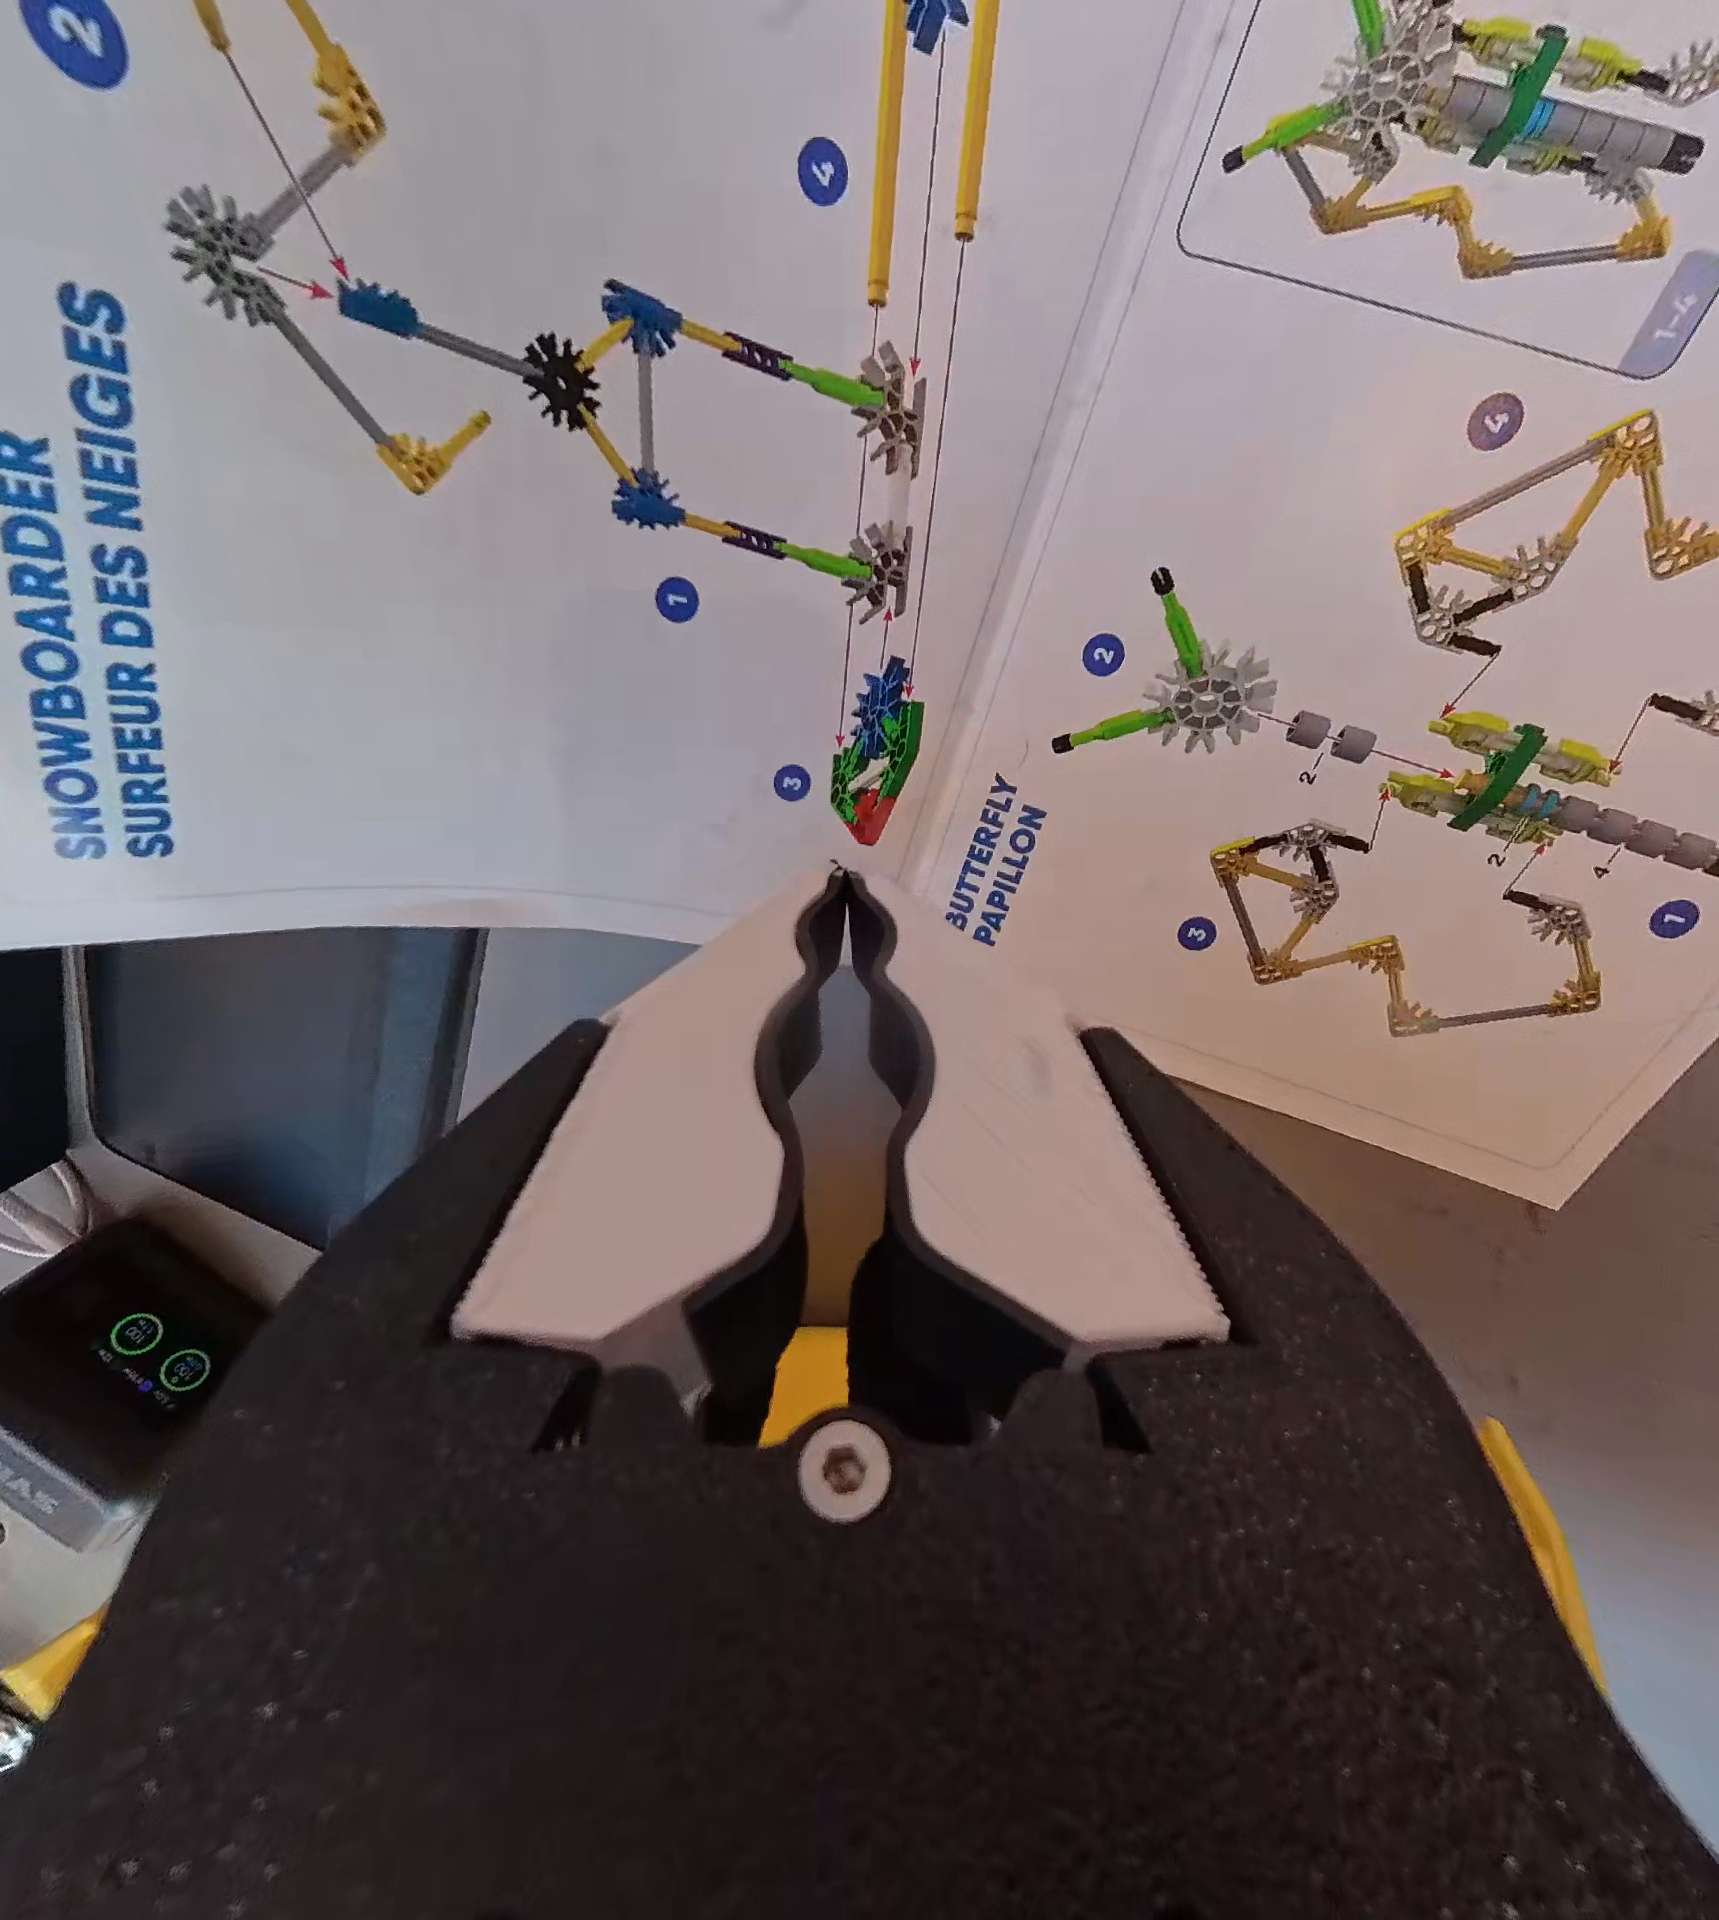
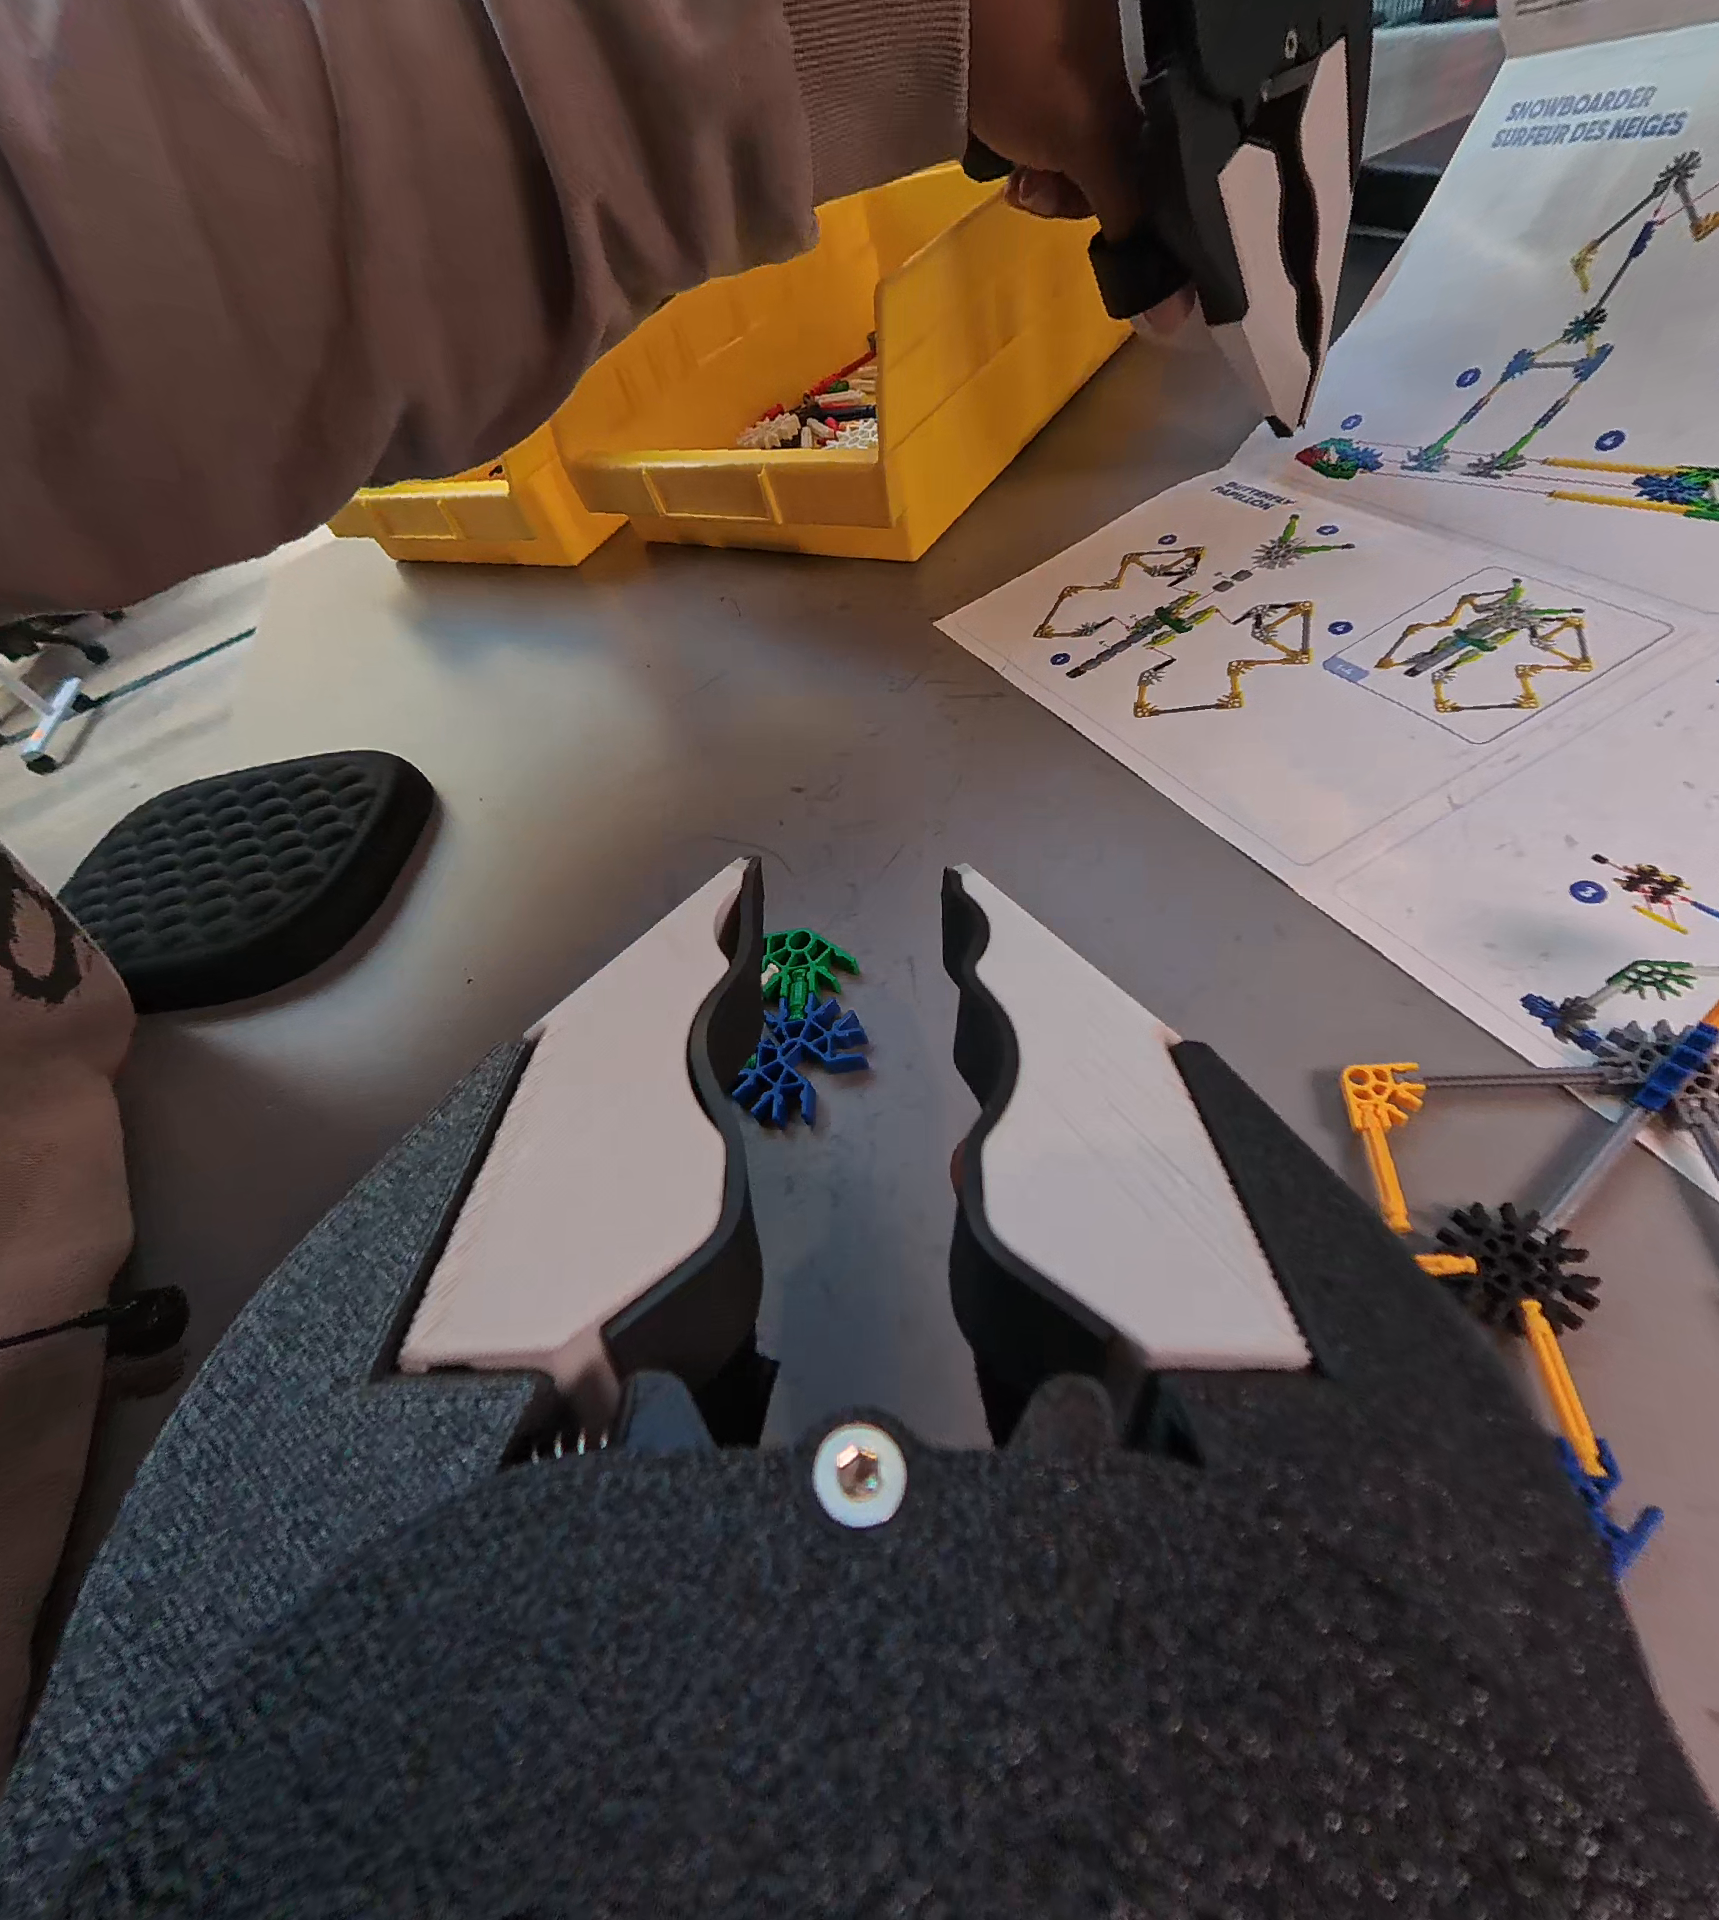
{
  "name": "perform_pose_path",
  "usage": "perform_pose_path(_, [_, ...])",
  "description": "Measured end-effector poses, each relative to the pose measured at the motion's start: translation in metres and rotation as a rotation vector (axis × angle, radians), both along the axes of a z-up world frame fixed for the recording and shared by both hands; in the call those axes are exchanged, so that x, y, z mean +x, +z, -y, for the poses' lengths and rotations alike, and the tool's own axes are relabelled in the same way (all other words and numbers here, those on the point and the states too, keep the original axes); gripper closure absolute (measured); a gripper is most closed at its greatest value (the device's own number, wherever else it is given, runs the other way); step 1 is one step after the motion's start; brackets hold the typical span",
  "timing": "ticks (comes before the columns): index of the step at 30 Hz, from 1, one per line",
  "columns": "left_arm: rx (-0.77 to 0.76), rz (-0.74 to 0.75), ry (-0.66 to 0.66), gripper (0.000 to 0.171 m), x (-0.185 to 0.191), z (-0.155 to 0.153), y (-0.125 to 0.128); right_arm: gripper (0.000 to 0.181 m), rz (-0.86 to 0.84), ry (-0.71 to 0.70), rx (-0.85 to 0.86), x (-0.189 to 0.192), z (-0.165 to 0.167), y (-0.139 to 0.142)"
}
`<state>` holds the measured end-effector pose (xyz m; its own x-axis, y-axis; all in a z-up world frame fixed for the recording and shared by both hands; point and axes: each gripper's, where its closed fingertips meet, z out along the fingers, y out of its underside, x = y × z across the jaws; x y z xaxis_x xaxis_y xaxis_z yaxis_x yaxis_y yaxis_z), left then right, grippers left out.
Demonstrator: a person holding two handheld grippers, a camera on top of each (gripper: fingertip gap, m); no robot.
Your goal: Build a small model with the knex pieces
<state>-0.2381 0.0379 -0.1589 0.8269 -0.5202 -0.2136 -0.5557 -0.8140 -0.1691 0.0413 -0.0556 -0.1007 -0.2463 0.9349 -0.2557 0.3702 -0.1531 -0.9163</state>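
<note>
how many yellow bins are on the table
2, side by side at the table's far edge: one bin mostly hidden under the sleeve, the other bin beside it holding small parts. More may be hidden.

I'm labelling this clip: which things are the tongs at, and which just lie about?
At the tongs:
left tongs, shut, tips at the sheet edge
right tongs, open, over green connector and blue connector

Lying about:
yellow bins
rod model
black pad
screen box
</note>
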Motion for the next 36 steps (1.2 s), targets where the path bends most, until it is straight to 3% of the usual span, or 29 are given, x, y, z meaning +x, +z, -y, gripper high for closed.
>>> perform_pose_path(28, [0.01, -0.023, -0.028, 0.171, 0.007, -0.005, -0.001, 0.148, 0.016, 0.014, 0.001, 0.001, 0.002, -0.003])
perform_pose_path(32, [0.104, -0.004, -0.03, 0.171, 0.011, -0.007, 0.021, 0.148, 0.015, 0.012, 0.005, 0.001, 0.001, -0.003])
perform_pose_path(36, [0.279, 0.021, 0.002, 0.169, 0.003, 0.0, 0.072, 0.148, 0.015, 0.014, 0.021, 0.002, 0.002, -0.003])
